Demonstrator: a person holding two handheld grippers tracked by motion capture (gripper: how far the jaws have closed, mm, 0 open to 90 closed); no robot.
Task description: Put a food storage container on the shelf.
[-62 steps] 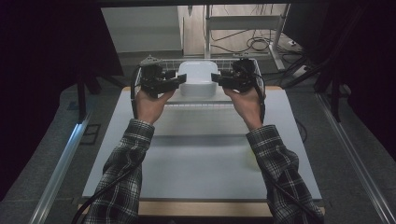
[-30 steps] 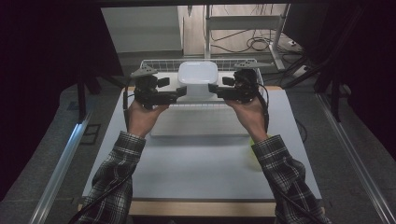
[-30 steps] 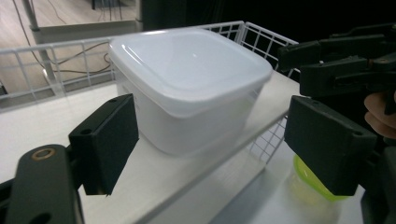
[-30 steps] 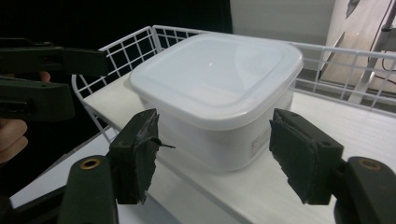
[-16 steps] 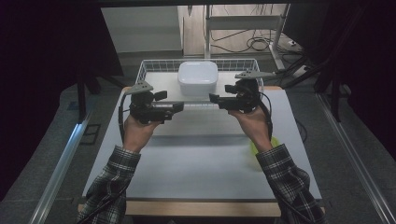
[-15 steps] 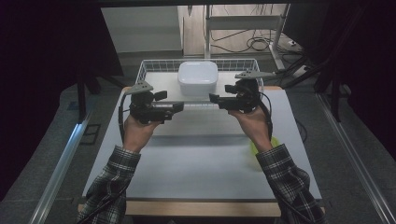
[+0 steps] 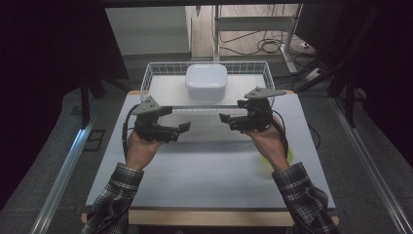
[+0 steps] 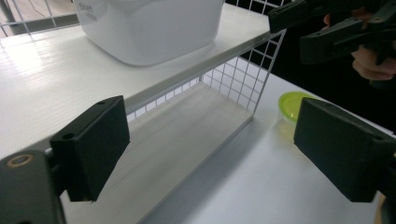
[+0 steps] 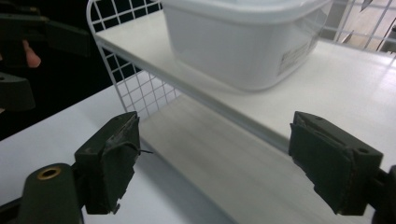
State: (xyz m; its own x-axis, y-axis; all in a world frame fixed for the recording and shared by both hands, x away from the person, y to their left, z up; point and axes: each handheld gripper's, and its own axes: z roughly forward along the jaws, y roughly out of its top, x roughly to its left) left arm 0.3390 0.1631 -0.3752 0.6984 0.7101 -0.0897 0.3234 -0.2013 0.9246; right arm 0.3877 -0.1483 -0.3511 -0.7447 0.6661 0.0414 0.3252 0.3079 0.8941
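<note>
While both your tongs, left (image 7: 184,127) and right (image 7: 225,118), have just been opening and hold nothing, the white tub (image 7: 205,82) sits on the wire shelf (image 7: 155,90) at twelve o'clock, about equally near both.

This looks like a lab or recording studio set up for data capture rather than a home. A plain white surface (image 7: 204,170) stands in a pool of light with black curtains (image 7: 53,44) on both sides, aluminium rails (image 7: 61,178) run along the grey floor, and loose cables (image 7: 265,46) lie behind, probably beneath a metal equipment frame (image 7: 253,19).
</note>
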